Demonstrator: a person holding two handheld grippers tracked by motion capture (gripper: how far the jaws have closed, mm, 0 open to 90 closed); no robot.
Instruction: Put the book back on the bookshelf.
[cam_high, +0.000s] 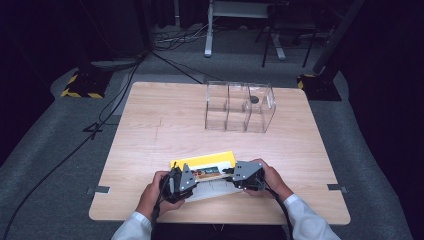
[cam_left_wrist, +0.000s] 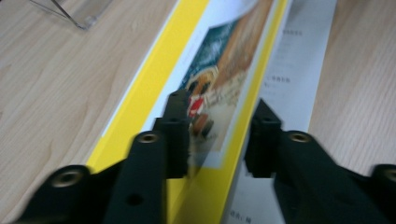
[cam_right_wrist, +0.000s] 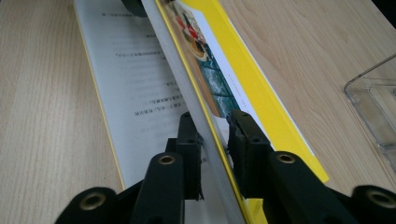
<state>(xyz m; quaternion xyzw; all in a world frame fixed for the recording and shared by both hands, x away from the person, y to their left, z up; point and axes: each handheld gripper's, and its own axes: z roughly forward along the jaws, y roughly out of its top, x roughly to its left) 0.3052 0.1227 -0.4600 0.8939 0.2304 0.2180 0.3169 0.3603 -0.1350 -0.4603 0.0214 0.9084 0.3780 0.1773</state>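
Observation:
A thin yellow book (cam_high: 210, 161) lies open near the table's front edge, its white text page (cam_high: 212, 189) flat toward the person. The picture cover (cam_left_wrist: 219, 74) stands raised on edge. My left gripper (cam_high: 196, 176) is at the book's left end; in the left gripper view its jaws (cam_left_wrist: 217, 135) stand apart, one on each side of the raised cover. My right gripper (cam_high: 227, 173) is at the right end. In the right gripper view it (cam_right_wrist: 215, 140) is shut on the raised cover and pages (cam_right_wrist: 243, 79), with the white page (cam_right_wrist: 135, 70) lying flat to the left.
A clear plastic box (cam_high: 240, 107) with three compartments stands at the back right of the wooden table (cam_high: 165, 125); its corner shows in both gripper views (cam_left_wrist: 79, 11) (cam_right_wrist: 373, 107). Cables and stands sit on the floor beyond the table.

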